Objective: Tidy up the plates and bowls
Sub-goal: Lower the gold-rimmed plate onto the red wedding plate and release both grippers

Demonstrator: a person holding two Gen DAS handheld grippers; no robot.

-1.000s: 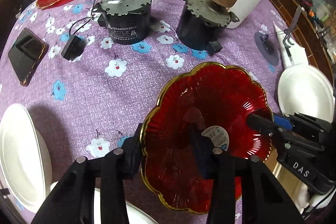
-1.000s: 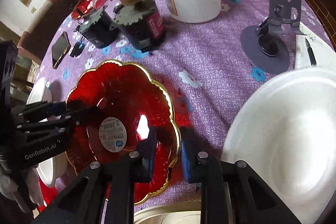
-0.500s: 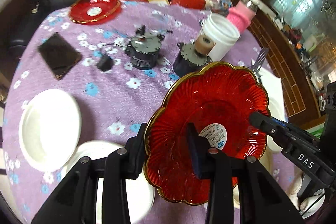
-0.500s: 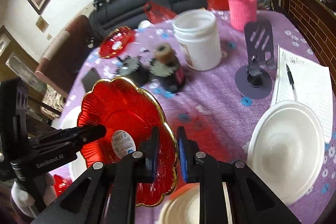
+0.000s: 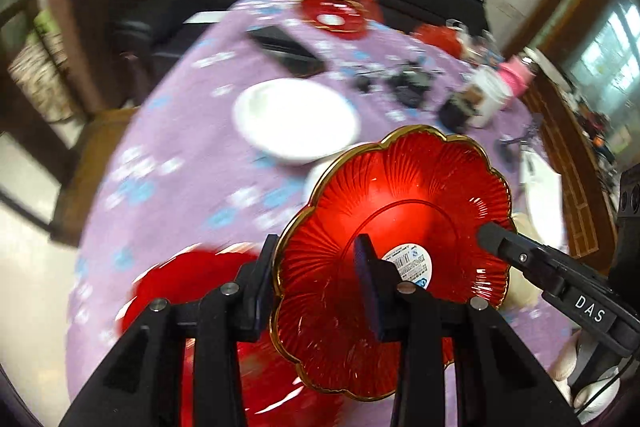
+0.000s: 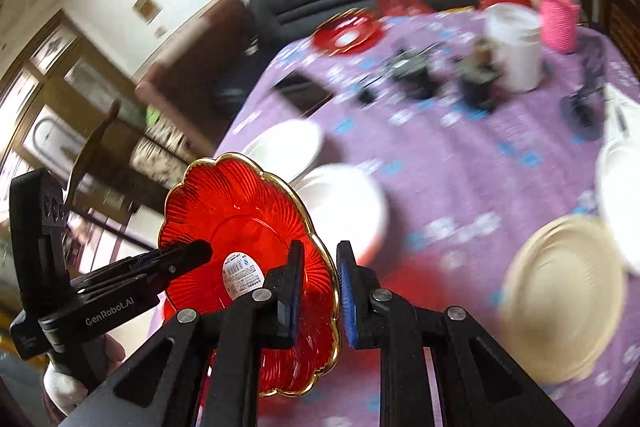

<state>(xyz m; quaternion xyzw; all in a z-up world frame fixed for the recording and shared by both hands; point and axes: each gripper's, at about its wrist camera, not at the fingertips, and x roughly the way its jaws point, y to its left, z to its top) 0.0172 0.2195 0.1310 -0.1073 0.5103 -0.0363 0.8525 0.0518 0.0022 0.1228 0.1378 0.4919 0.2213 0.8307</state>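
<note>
Two grippers share one red dish [image 5: 404, 211], held in the air above the near edge of the bench [image 5: 188, 155]. The left gripper [image 5: 316, 285] has its jaws narrow on the dish's near rim, one finger inside the bowl and one behind it. The right gripper [image 6: 318, 289] has its jaws narrow on the opposite rim.

The dish is glossy, see-through red glass, ribbed like a fan, scalloped like a flower, with a thin gold edge and a round white sticker [image 6: 241, 275] at its centre. It is tilted steeply, nearly on edge; being round, it has no long axis.

On the purple flowered cloth lie three white plates [image 6: 286, 147] [image 6: 344, 207] [image 6: 620, 203], one cream ribbed plate [image 6: 560, 297], a second red dish [image 6: 347, 33] at the far edge, and another red one [image 5: 200, 275], blurred, under the held dish.
</note>
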